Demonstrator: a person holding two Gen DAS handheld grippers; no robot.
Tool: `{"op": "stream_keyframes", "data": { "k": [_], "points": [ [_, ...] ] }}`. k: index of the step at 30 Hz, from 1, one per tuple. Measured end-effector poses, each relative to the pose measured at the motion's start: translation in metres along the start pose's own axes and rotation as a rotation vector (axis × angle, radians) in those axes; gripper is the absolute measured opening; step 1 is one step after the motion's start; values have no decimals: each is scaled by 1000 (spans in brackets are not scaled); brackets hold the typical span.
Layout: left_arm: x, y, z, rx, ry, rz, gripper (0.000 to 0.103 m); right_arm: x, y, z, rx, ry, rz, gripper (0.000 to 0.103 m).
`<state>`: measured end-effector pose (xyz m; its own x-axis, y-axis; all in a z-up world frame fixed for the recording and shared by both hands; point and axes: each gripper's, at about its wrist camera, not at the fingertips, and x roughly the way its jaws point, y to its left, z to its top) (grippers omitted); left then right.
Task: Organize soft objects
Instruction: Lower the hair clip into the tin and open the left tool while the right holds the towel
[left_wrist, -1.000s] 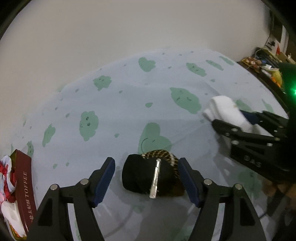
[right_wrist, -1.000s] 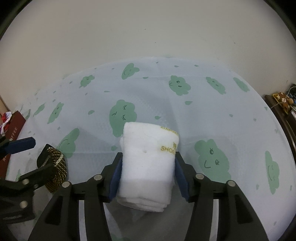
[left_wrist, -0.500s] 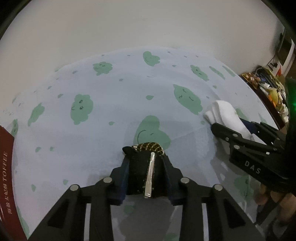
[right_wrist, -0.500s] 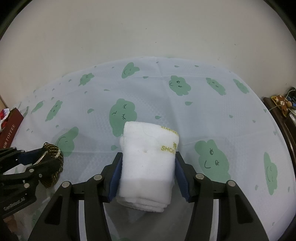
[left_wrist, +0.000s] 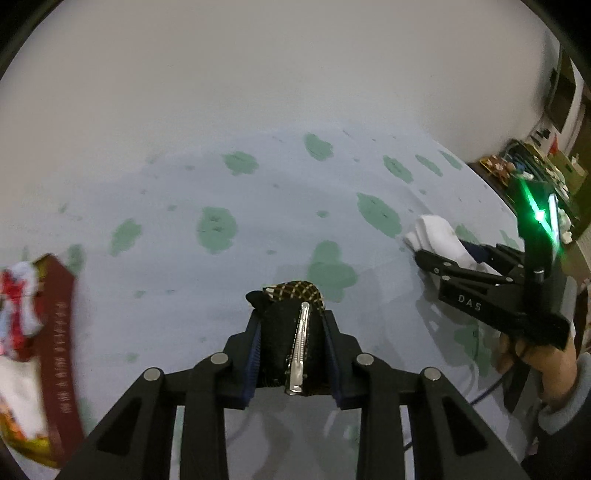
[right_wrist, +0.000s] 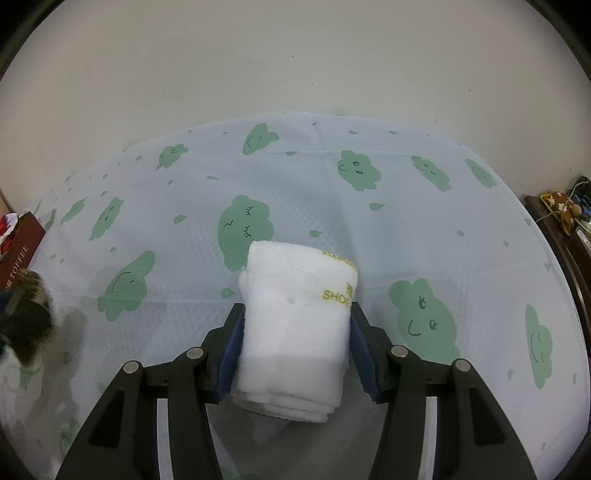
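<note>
My left gripper (left_wrist: 291, 328) is shut on a black and brown fabric piece with a silver hair clip (left_wrist: 291, 332), held above the cloud-print cloth (left_wrist: 258, 206). My right gripper (right_wrist: 295, 332) is shut on a folded white towel (right_wrist: 295, 314) with yellow lettering, just above the cloth (right_wrist: 443, 240). The right gripper and towel (left_wrist: 439, 240) also show at the right of the left wrist view. The fabric piece (right_wrist: 26, 325) shows blurred at the left edge of the right wrist view.
A dark red toffee box (left_wrist: 59, 339) with red and white soft items (left_wrist: 18, 314) lies at the left; it also shows in the right wrist view (right_wrist: 18, 251). A cluttered dark shelf (left_wrist: 535, 173) stands at the right. A pale wall lies behind.
My left gripper closed on the fabric piece with the clip and lifted it up off the cloth, swinging left. The right gripper kept its hold on the towel, nearly still.
</note>
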<state>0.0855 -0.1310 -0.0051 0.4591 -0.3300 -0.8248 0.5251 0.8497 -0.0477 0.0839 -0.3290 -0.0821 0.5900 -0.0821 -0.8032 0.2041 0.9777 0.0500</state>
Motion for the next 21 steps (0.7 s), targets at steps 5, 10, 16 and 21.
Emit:
{"op": "stream_keyframes", "data": {
  "k": [5,10,16,21],
  "points": [
    [-37,40,-1,-58,-36,63,30,0,0,0,0,0,0,53],
    [-69,89,-7,-146,-63,140,30,0,0,0,-2,1,-3,53],
    [-109,156,-23,-251,-98,248,30,0,1,-1,-3,1,-4,53],
    [-127,218,-31,-345,-98,297,30,0,2,-1,-11,1,-11,52]
  ]
}}
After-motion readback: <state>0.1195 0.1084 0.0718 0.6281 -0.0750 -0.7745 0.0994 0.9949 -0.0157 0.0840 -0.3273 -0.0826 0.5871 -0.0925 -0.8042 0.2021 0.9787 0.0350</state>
